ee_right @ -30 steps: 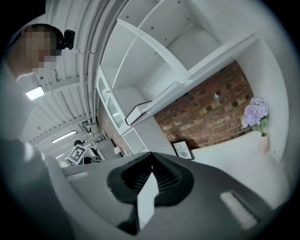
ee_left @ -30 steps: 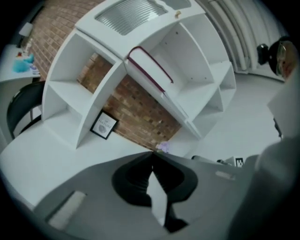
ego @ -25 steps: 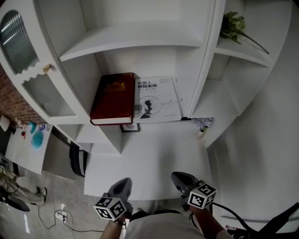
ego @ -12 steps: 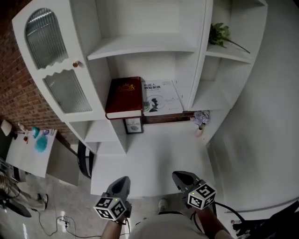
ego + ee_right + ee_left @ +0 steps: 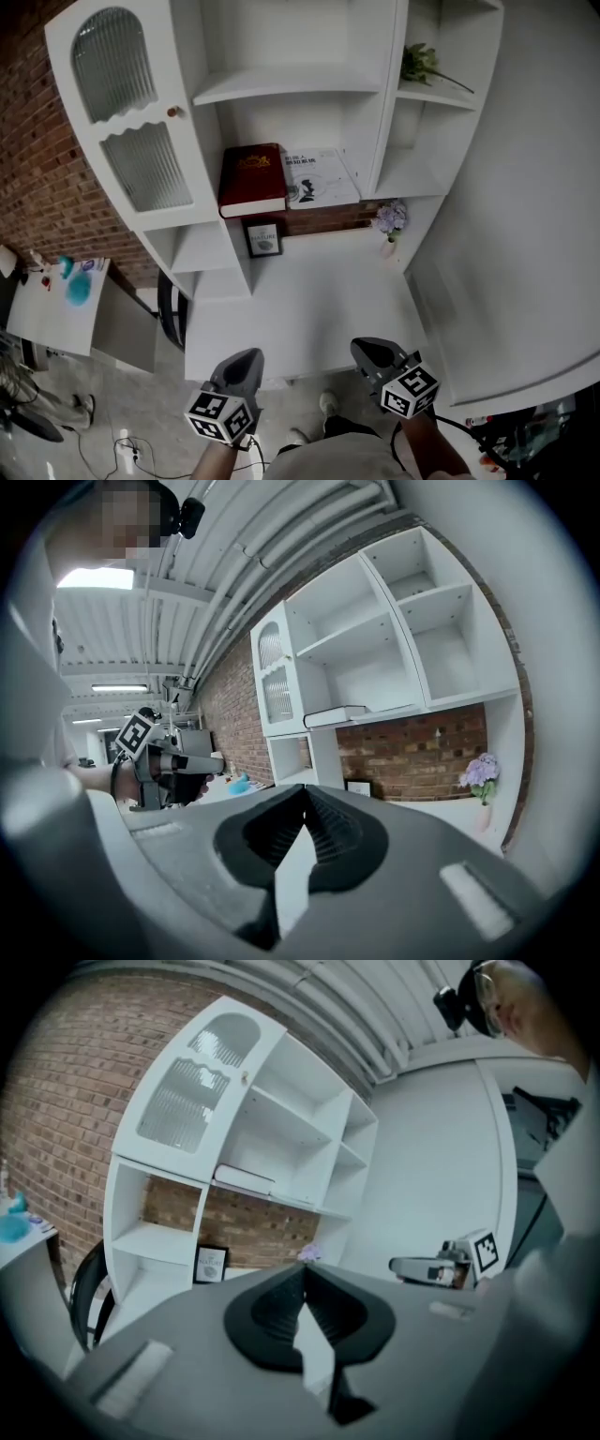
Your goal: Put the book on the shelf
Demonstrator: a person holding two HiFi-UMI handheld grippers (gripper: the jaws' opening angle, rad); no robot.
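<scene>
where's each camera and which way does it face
Head view: on the person's head, steeply down at white shelf unit, dark red book; left gripper, right gripper below.
Left gripper view: on left gripper, facing shelves; shut jaws, right gripper beside.
Right gripper view: on right gripper, facing shelves; shut jaws, left gripper beside.
All share the book, purple flowers.

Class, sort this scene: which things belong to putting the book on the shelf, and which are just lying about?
Job: dark red hardback book, flat on the white shelf unit; left claw and right claw, both shut, empty.
Lying about: white paperback book beside it, small framed picture, purple flowers in a vase, green leafy plant.
</scene>
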